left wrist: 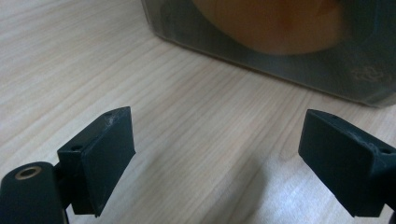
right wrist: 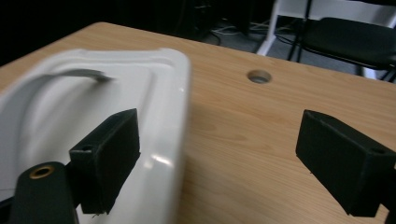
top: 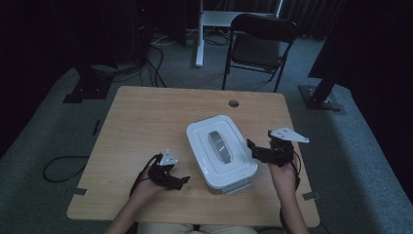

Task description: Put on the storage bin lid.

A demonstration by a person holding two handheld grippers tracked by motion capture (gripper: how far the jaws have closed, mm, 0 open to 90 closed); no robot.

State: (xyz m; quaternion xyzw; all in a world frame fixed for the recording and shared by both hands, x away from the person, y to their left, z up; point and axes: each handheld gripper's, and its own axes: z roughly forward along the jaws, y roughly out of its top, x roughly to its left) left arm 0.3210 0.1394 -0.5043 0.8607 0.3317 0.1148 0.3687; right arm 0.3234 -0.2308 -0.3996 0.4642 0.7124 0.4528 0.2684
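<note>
Forearms and hands come up from the bottom edge of the high view, cut off at the elbows, each holding a gripper over the wooden table (top: 146, 117). On the person's left, the left gripper (top: 179, 181) lies low near the table's front edge, beside the white lidded container (top: 221, 152), apart from it; its dark body blends with the hand, so its jaws are hard to read from above. Its own view settles the matter: two black jaws spread wide with bare wood grain between them and nothing held, the left gripper (left wrist: 217, 158) pointing at the container (left wrist: 280, 42), whose translucent grey wall is blurred and cropped by the top edge, with an orange shape behind it that cannot be identified. At the container's other side, the right gripper (top: 253, 148) sits just at the lid's rim; whether it touches cannot be told from above. In the right gripper view, the right gripper (right wrist: 217, 158) stands wide open and grips nothing, one jaw over the white lid (right wrist: 93, 107), the other over bare wood; the lid's grey handle (right wrist: 74, 74) is partly hidden. Beyond the table, a round hole (right wrist: 259, 76) shows in the wood, and a dark chair (top: 260, 46) fades into a very dim room.
</note>
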